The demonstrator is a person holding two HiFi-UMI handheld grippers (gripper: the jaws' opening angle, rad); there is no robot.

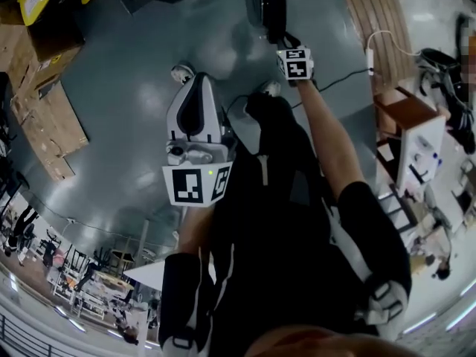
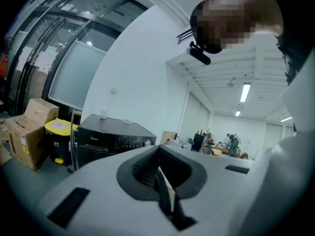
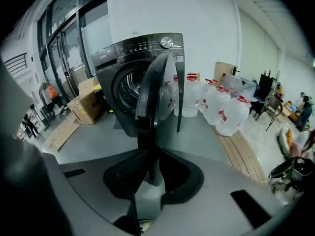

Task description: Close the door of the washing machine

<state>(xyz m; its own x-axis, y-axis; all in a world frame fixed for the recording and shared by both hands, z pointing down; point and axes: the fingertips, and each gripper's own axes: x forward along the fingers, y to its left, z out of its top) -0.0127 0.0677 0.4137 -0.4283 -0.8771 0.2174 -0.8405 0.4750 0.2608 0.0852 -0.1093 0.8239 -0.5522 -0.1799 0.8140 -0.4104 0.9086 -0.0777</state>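
Free edge of the door (image 3: 150,107) is sitting straight between the pads of the right claw (image 3: 151,154), which is clamping it. The door is running up and away from that claw, seen edge-on. The left claw (image 2: 159,172) is sitting closed with its pads touching and nothing in it. It is hanging well apart from the door, nearer the person's body than the right claw.

Door is standing wide open, swung out from the washing machine (image 3: 129,53) toward the right claw. It has a dark glossy frame, with clear bulged glass on the side right of the claw. The machine is dark grey with a control strip and silver knob (image 3: 166,42) along the top, standing just beyond the door. Drum opening (image 3: 129,88) is showing left of the door, beyond the claw. I'm seeing the metal drum wall but can't make out any load.

Translucent water jugs (image 3: 224,112) with red labels are standing on the floor ahead-right of the right claw; fill unclear. Cardboard boxes (image 3: 87,104) are sitting ahead-left of it, contents not showing. Yellow-lidded bin (image 2: 58,132) is standing ahead-left of the left claw, lid on.
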